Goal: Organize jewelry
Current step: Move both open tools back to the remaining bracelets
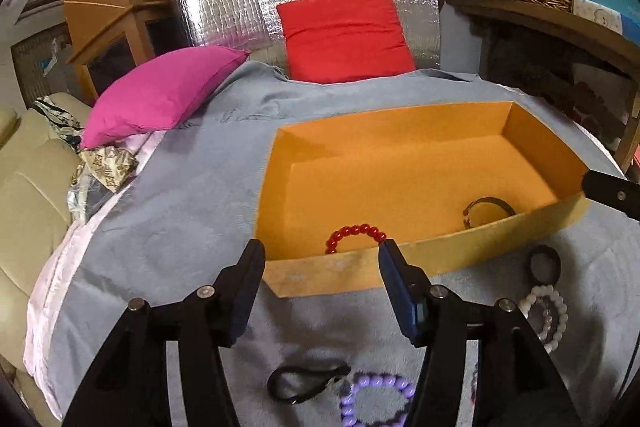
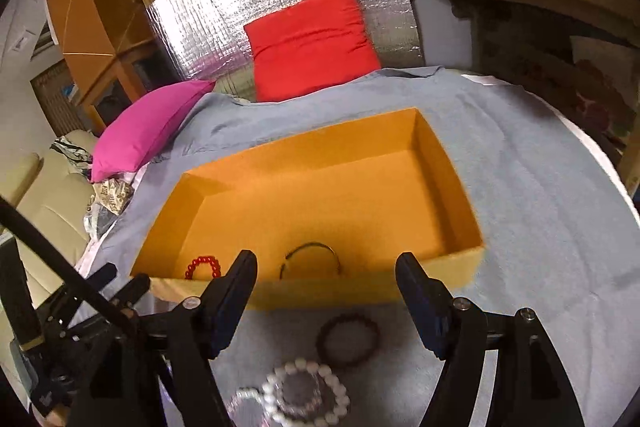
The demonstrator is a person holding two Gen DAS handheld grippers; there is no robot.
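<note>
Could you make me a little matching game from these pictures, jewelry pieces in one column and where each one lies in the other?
Things:
1. red bead bracelet
2. purple bead bracelet
3. white pearl bracelet
4. dark thin bangle

Places:
A. on the grey cloth, lowest in the left wrist view
B. inside the orange box, toward its left end
C. inside the orange box, to the right of the red beads
D. on the grey cloth, just below a dark bead bracelet

Pairs: 1-B, 2-A, 3-D, 4-C

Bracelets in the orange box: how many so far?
2: a red bead bracelet by the near wall, and a dark bangle to its right. The near wall may hide more.
</note>
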